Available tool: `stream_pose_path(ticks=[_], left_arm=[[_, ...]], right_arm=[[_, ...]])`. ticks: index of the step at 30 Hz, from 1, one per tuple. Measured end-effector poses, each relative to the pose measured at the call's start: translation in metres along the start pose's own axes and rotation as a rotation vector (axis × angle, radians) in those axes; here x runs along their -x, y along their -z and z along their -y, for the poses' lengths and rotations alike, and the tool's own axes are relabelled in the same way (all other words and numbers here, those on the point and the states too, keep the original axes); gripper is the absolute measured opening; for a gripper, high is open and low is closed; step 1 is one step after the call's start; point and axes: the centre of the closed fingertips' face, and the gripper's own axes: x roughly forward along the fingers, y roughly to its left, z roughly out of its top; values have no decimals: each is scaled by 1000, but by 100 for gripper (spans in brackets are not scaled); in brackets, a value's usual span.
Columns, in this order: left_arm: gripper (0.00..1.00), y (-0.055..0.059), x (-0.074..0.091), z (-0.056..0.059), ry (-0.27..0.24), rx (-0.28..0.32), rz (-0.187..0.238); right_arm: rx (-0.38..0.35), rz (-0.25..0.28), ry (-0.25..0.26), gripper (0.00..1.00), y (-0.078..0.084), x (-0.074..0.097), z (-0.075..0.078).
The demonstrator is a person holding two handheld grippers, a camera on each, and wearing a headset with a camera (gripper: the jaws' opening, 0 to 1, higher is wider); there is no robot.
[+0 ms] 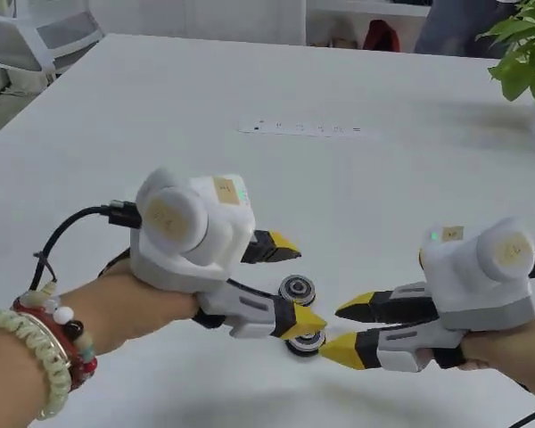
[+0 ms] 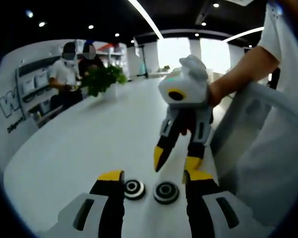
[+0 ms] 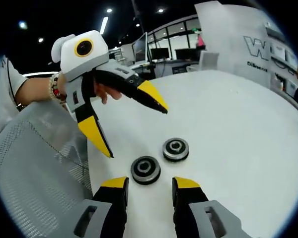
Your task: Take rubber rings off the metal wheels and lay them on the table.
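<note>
From the head view, the near wheel [image 1: 308, 343] is half hidden behind the lower jaw tip of the left gripper [image 1: 300, 283]. The far wheel [image 1: 297, 289] sits clear. Both lie flat on the table [image 1: 250, 89], dark rubber rims on. The left gripper gapes wide and empty at their 9 o'clock. The right gripper [image 1: 334, 330], parted and empty, points in from 3 o'clock.

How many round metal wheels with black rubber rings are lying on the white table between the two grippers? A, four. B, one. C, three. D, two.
D: in the right gripper view, one black-ringed round metal wheel lies on the white table, with a second wheel just beyond it.
</note>
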Motion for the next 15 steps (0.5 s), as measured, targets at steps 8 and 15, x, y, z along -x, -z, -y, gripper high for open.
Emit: stream_pose_path(ticks=[8,15], left_arm=[[41,23,-15,15,52,-12,-67],[33,33,-20,18,59,-12,-98]], right_arm=[[20,-41,-8,28,8,-6,-4],[28,-63,-17,26,11,-10,-8]])
